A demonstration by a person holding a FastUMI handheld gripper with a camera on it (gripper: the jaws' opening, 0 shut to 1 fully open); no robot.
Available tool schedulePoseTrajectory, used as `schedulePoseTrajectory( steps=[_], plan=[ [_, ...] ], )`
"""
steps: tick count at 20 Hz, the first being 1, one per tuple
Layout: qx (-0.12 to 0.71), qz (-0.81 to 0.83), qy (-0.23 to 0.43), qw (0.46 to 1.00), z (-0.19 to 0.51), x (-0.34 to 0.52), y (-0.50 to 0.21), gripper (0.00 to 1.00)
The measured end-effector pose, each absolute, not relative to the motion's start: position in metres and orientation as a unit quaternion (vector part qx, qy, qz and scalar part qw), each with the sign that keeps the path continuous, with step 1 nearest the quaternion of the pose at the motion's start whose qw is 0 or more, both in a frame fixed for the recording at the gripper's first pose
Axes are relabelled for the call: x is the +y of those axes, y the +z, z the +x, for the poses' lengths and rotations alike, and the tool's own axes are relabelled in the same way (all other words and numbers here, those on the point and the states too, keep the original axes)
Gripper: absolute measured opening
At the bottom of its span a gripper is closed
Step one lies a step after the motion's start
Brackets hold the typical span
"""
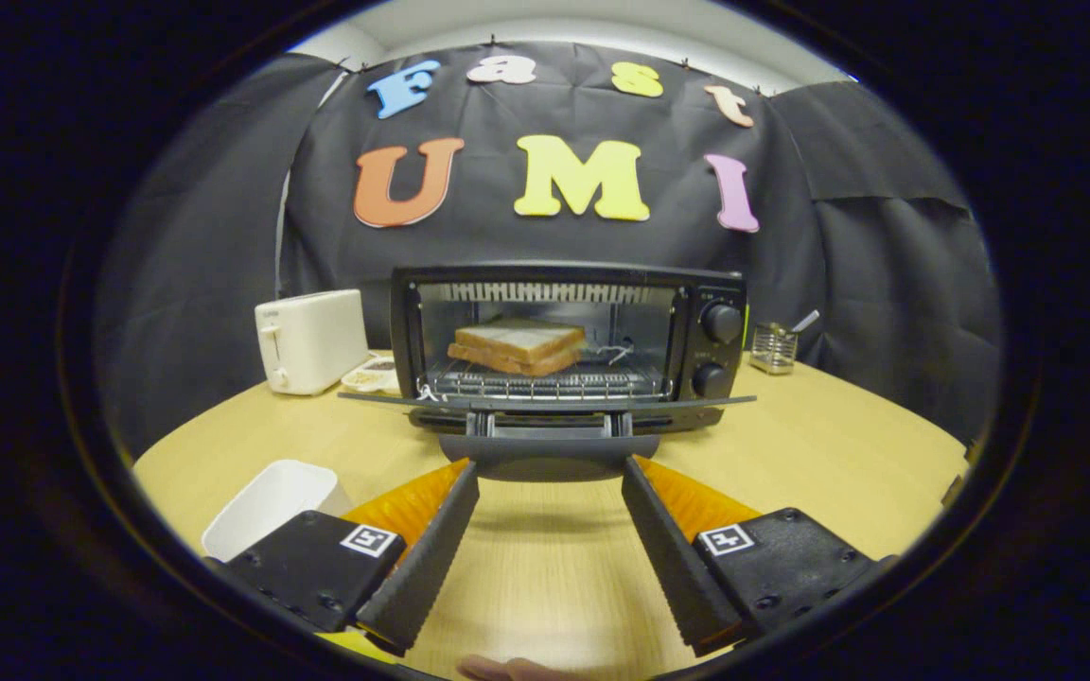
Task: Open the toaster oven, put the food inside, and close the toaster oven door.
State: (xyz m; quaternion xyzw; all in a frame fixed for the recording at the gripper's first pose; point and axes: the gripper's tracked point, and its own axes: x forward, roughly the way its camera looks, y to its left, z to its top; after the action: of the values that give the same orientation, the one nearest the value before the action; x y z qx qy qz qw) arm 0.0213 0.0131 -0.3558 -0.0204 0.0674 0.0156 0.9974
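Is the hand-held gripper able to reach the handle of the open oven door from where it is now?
Probably yes. The hand-held gripper is open, and the door handle sits just ahead of its fingertips, with nothing between them. The sandwich already lies on the rack inside the toaster oven.

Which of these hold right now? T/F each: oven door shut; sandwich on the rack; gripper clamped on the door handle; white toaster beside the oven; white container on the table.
1. Toaster oven door shut: false, it hangs open, folded down flat.
2. Sandwich on the rack: true.
3. Gripper clamped on the door handle: false, fingers are spread either side of it.
4. White toaster beside the oven: true.
5. White container on the table: true.
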Motion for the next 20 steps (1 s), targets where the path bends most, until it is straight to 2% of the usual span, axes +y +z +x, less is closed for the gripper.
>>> schedulePoseTrajectory(
  steps=[5, 10, 20],
  plan=[
    [0.044, -0.074, 0.024, 0.996, 0.025, 0.022, -0.339, 1.0],
    [0.041, -0.045, 0.038, 0.997, 0.046, 0.024, -0.306, 1.0],
    [0.08, -0.046, 0.04, 0.995, 0.089, 0.022, -0.268, 1.0]
  ],
)
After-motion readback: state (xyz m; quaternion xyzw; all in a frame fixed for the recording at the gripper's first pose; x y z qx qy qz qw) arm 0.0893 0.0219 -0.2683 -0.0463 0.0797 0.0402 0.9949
